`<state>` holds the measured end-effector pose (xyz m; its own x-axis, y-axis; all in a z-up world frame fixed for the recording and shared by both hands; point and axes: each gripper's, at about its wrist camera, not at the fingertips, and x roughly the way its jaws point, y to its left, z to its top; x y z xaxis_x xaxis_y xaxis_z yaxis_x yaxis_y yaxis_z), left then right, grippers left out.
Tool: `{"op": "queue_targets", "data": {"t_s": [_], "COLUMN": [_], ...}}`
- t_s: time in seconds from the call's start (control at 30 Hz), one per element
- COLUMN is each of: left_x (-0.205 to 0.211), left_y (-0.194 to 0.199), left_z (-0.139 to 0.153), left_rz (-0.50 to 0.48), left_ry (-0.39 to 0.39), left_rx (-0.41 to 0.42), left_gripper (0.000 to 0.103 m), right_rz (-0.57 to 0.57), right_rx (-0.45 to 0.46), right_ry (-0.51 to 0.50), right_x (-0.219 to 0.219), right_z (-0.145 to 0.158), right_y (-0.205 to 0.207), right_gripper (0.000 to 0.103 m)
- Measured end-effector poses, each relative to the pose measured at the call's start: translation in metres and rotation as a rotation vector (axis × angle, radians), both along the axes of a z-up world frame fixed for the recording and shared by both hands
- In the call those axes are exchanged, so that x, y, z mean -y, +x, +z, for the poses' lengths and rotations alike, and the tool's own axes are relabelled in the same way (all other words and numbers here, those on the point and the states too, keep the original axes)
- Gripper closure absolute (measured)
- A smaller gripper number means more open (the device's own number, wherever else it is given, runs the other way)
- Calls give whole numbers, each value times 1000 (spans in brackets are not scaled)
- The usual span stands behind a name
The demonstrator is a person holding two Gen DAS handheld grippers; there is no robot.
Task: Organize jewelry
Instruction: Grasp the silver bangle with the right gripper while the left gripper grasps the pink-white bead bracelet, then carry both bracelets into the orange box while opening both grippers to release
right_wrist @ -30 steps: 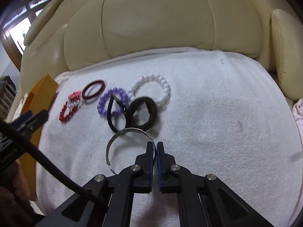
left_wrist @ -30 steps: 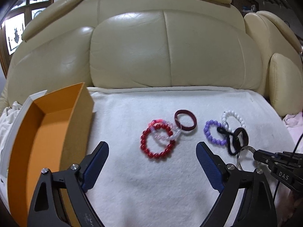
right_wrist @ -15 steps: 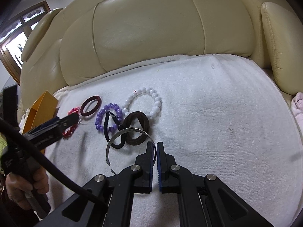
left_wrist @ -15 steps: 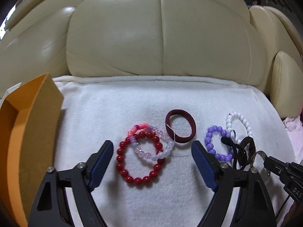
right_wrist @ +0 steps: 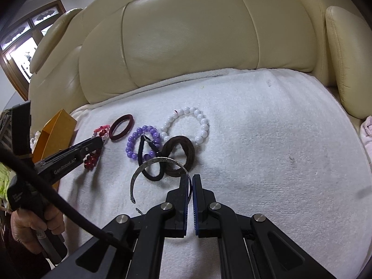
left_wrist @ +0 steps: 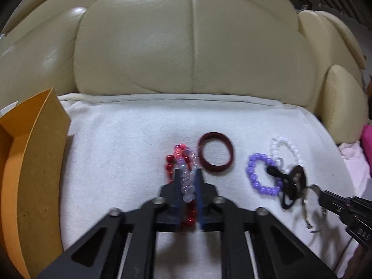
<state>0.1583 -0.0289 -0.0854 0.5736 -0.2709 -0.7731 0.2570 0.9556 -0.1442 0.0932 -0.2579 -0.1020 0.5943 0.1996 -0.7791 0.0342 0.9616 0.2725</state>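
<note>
Bracelets (left_wrist: pixel 186 174) being gripped, red and clear together.
My left gripper (left_wrist: pixel 187 179) is just finishing closing on them, readying their move toward the orange box (left_wrist: pixel 34 162).

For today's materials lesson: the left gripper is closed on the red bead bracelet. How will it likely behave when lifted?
Probably floppy: the red bead bracelet looks squashed narrow in the left gripper. The pink-and-clear bracelet is pinched too, so both may rise together. Round glossy beads might slip.
</note>
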Motion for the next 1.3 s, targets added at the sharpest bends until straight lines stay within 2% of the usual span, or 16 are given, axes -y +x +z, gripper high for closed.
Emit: {"op": "queue_targets", "data": {"t_s": [0.4,0.6,0.73,0.9,1.0,1.13,1.3], "left_x": [-8,-27,-54,-114,-150,-201,-235], "left_y": [-38,-79,-107,-120,-112,-89,-52], "left_z": [32,71,102,132,131,116,83], "left_rz": [-51,-52,-33,69,149,257,329], "left_ry": [-42,-95,-120,-128,-127,-146,-133], "left_rx": [73,145,195,243,241,203,129], "left_gripper": [96,96,96,96,96,96,96], "right_rz": [7,45,86,159,227,300,304], "right_rx": [47,98,137,159,162,155,97], "right_ry": [0,19,41,54,30,11,-2], "right_x": [-9,-29,-52,-98,-139,-199,-256], "right_z": [16,31,41,53,66,86,91], "right_y": [-12,-22,-27,-25,-14,12,54], "right_gripper": [99,99,99,99,99,99,99]}}
